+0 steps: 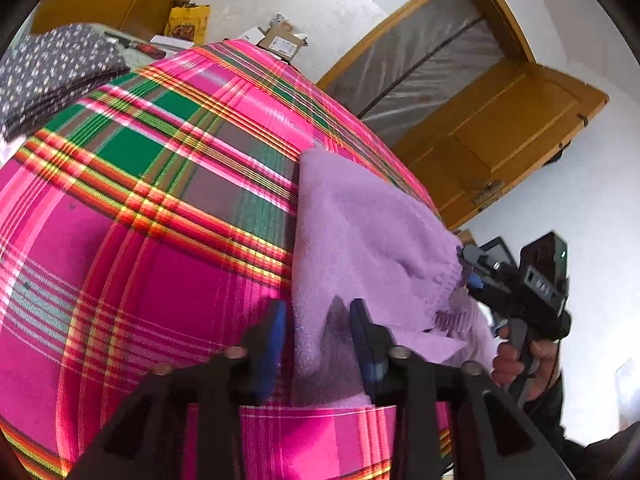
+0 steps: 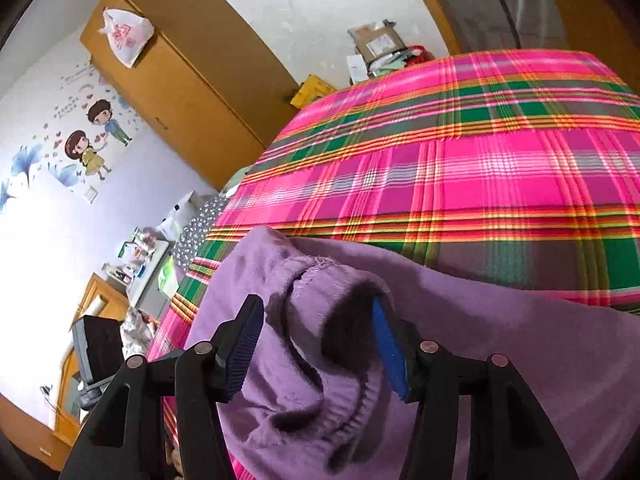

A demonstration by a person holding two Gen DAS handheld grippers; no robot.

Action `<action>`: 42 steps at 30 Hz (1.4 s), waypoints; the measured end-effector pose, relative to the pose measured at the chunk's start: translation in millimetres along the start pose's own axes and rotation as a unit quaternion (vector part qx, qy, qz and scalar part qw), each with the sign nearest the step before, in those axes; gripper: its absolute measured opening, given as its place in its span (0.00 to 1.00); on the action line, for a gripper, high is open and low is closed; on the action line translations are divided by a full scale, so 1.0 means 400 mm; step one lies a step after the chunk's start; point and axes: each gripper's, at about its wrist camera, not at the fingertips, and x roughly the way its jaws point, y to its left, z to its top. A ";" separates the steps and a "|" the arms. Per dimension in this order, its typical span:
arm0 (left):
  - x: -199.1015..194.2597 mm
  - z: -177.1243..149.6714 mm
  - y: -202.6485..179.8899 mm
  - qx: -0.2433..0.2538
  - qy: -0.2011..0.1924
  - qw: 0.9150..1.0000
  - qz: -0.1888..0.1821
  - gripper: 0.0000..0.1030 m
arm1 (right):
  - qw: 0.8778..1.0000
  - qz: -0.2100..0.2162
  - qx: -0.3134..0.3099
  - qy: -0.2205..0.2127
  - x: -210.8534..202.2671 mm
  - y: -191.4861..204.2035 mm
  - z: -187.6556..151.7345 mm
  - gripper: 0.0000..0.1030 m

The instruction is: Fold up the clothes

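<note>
A purple fleece garment [image 1: 360, 240] lies on the pink plaid bed sheet [image 1: 160, 240]. In the left wrist view its near edge rises between the fingers of my left gripper [image 1: 318, 304], which is shut on a fold of it. My right gripper [image 1: 468, 268], held by a person's hand [image 1: 516, 360], has its tips at the garment's right edge. In the right wrist view the garment [image 2: 520, 360] fills the foreground. Its bunched ribbed hem sits between the wide jaws of my right gripper [image 2: 316, 302], which is open and does not pinch it.
A folded dark floral cloth [image 1: 52, 76] rests at the sheet's far left corner. Cardboard boxes [image 1: 284, 40] and a yellow bag [image 1: 188, 20] stand beyond the bed [image 2: 480, 168]. A wooden door [image 1: 500, 132] stands to the right, a wardrobe [image 2: 192, 80] and a cluttered side table [image 2: 148, 264] to the left.
</note>
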 end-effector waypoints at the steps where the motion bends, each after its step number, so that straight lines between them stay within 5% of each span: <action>1: 0.002 -0.002 -0.001 0.003 0.002 1.000 0.003 0.11 | 1.000 0.006 0.002 0.002 0.004 0.002 -0.001 0.55; 3: -0.004 -0.004 0.004 0.000 -0.002 1.000 -0.005 0.09 | 1.000 0.008 -0.007 0.016 0.022 0.011 0.001 0.48; 4: -0.012 -0.002 0.008 -0.004 -0.006 1.000 -0.016 0.09 | 1.000 0.008 -0.011 0.021 0.032 0.011 0.003 0.22; 5: -0.023 0.000 0.011 -0.007 -0.012 0.999 -0.029 0.09 | 1.000 0.008 -0.014 0.026 0.042 0.010 0.007 0.11; 7: -0.048 0.006 0.017 -0.009 -0.025 0.998 -0.055 0.09 | 0.999 0.013 0.000 0.032 0.056 -0.002 0.016 0.07; 11: -0.071 0.008 0.017 0.001 -0.034 0.996 -0.085 0.09 | 0.993 0.110 0.047 0.006 0.025 -0.017 0.033 0.07; 14: -0.046 0.001 0.035 -0.003 -0.015 0.997 -0.078 0.09 | 0.993 0.093 0.075 0.024 0.046 -0.059 0.031 0.10; 16: -0.030 -0.004 0.049 -0.014 -0.007 0.997 -0.070 0.09 | 0.993 0.040 0.097 0.060 0.081 -0.098 0.013 0.25; 18: -0.028 -0.010 0.057 -0.020 -0.005 0.998 -0.064 0.10 | 0.991 0.048 0.113 0.056 0.075 -0.116 -0.006 0.26; 23: -0.075 -0.004 0.056 -0.016 -0.034 0.999 -0.028 0.10 | 0.998 0.004 0.058 0.024 -0.014 -0.084 -0.046 0.35; 26: -0.108 0.003 0.033 0.002 -0.061 0.998 0.003 0.10 | 1.000 0.009 0.026 0.003 -0.072 -0.054 -0.077 0.34; 30: -0.082 0.006 -0.038 0.041 -0.055 0.998 -0.007 0.11 | 0.998 0.031 -0.049 -0.014 -0.095 0.023 -0.102 0.34; 36: 0.030 -0.024 -0.094 0.080 0.002 0.997 0.010 0.11 | 0.987 -0.012 -0.157 0.044 -0.024 0.088 -0.175 0.19; 42: 0.002 -0.053 -0.089 0.085 -0.012 0.996 0.007 0.11 | 0.978 -0.042 -0.201 0.044 -0.039 0.080 -0.231 0.16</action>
